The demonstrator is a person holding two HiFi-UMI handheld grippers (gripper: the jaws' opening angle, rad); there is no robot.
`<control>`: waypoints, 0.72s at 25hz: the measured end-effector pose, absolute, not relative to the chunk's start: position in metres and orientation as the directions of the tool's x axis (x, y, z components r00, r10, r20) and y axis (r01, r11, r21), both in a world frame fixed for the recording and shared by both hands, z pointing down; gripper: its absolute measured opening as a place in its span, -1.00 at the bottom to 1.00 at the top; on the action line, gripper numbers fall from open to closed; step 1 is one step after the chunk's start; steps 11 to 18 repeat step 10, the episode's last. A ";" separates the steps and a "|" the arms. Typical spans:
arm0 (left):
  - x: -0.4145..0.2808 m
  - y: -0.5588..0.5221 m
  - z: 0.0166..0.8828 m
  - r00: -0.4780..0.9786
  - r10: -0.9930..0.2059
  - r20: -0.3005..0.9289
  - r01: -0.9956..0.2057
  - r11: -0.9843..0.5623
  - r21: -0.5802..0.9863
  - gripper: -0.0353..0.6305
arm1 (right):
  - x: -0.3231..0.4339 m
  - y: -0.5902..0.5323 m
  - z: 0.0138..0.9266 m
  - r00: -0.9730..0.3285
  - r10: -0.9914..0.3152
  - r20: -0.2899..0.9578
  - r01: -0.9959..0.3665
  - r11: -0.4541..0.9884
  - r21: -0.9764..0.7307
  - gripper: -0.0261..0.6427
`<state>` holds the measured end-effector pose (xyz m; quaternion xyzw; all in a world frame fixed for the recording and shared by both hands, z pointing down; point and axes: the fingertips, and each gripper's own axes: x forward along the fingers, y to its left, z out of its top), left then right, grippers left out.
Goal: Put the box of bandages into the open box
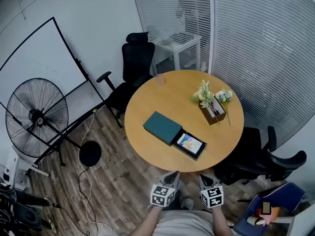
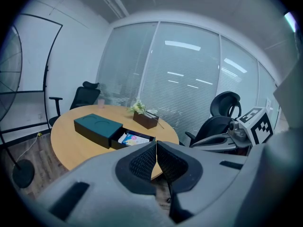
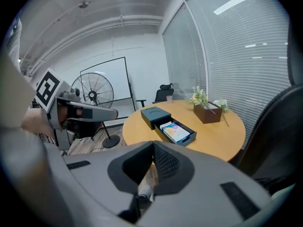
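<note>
- Low at the near edge of the scene, just short of the round light-wood table (image 1: pixel 152 100), both tongs held side by side with their marker cubes up, well apart from everything on the tabletop.
- Left gripper (image 2: pixel 156 149): dark ribbed pads pressed together at the tips, nothing caught between them.
- Right gripper (image 3: pixel 153 150): jaws likewise closed tip to tip and empty, with only floor visible through the gap lower down.
- Near the middle of the table, a dark teal box (image 1: pixel 162 127), rectangular and lying flat, with its black drawer tray (image 1: pixel 184 151) pulled out toward the near right.
- Inside that open tray, the flat, colourful box of bandages (image 1: pixel 189 142), face up and filling much of the tray, touched by neither gripper.
- On the far right of the tabletop, a brown wooden planter box (image 1: pixel 215 113) with white and green flowers (image 1: pixel 204 92), set apart from the teal box.
- At the table's far edge, a small pink cup (image 1: pixel 161 79), upright and alone.
- Beyond the table's far left side, a black office chair (image 1: pixel 132 68) with a headrest; at the near right, a second black office chair (image 1: pixel 256 154) close against the table's rim.
- Off to the left on the wood-plank floor, a large black round floor fan (image 1: pixel 37 116) on a stand, just in front of a black-framed whiteboard (image 1: pixel 39 58).
- Along the far and right sides, white slatted blinds (image 1: pixel 256 43) over glass walls, with a small white side table (image 1: pixel 177 43) in front of them.
</note>
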<state>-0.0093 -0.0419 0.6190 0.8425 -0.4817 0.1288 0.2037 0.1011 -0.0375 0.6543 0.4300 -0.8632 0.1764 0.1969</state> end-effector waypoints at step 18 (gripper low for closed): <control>-0.020 -0.045 0.615 0.484 -0.777 0.402 -0.875 -0.432 0.217 -0.86 | 0.092 -0.041 0.653 -0.564 -0.662 0.493 -0.800 0.585 -0.129 -0.93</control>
